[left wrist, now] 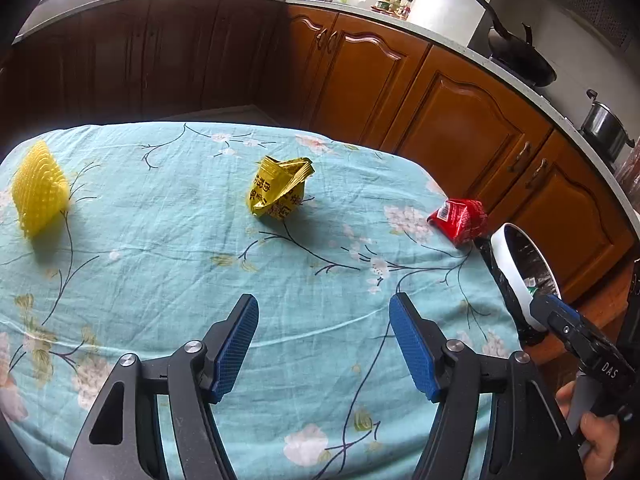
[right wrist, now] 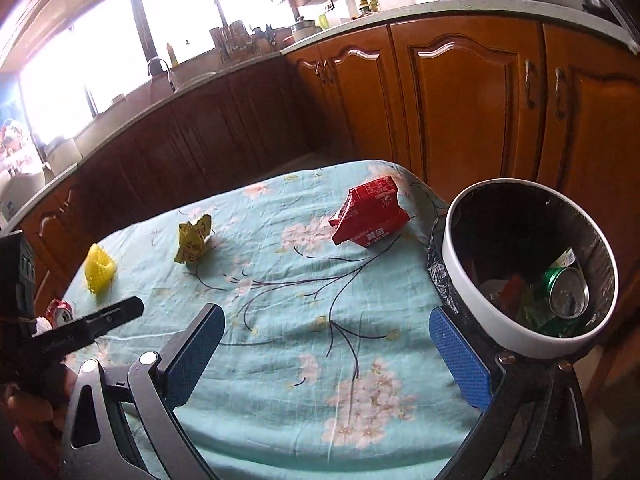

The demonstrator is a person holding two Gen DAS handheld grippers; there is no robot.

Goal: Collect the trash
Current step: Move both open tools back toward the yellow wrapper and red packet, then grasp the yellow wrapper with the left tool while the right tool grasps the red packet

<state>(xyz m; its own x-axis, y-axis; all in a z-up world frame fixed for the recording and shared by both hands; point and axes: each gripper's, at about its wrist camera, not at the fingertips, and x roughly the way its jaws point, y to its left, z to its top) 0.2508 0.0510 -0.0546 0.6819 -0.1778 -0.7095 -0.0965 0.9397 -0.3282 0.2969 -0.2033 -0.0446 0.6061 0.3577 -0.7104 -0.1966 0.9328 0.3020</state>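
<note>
Left hand-held gripper and right hand-held gripper both spread, empty — yellow wrapper, red carton ahead, bin beside.

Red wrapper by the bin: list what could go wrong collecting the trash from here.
1. The red wrapper lies at the tablecloth edge beside the bin; a nudge could knock it to the floor.
2. The right claw is close to the bin rim and may bump it.
3. The loose, wrinkled cloth could get pinched along with the yellow wrapper by the left claw.
</note>
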